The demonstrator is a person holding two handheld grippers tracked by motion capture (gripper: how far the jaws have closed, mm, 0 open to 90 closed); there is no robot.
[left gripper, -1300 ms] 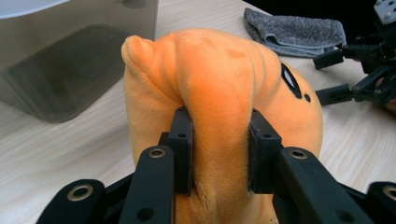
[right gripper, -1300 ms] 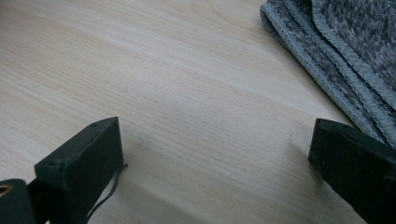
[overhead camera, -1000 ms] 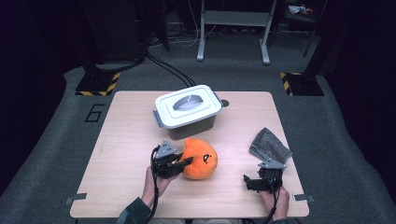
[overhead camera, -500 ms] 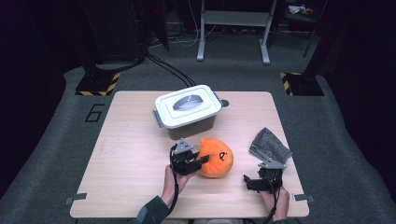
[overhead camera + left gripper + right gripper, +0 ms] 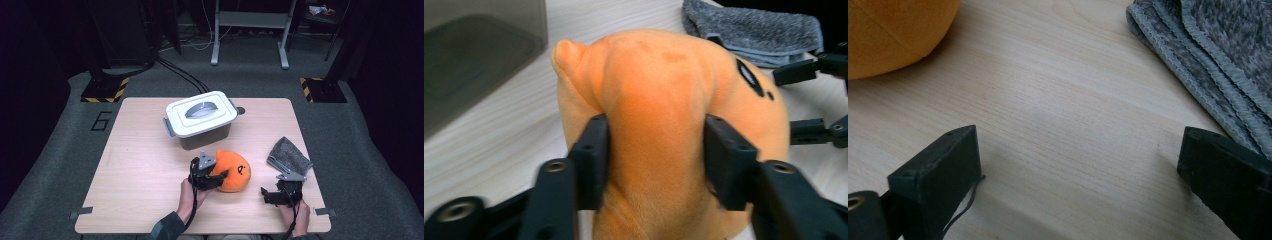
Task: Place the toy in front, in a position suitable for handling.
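At the near edge of the table (image 5: 135,200), the right gripper (image 5: 281,195) is held low with jaws spread wide, nothing btwn them. Just left of it, the left gripper (image 5: 212,176) is set on the near-left side of the orange plush toy (image 5: 235,170), which sits near-centre on the tabletop; its jaws have just been opening, yet the pads are still seen dented into the fabric. The toy is judged soft, light and squashy, w/ a fuzzy, non-slip skin; a pinch across a bulge of the body is reckoned the best hold. A grey cloth (image 5: 290,156) lies close at right, so room that way is tight. Farther back, the lidded white box (image 5: 201,117) blocks the far side. Open wood is left at the left.
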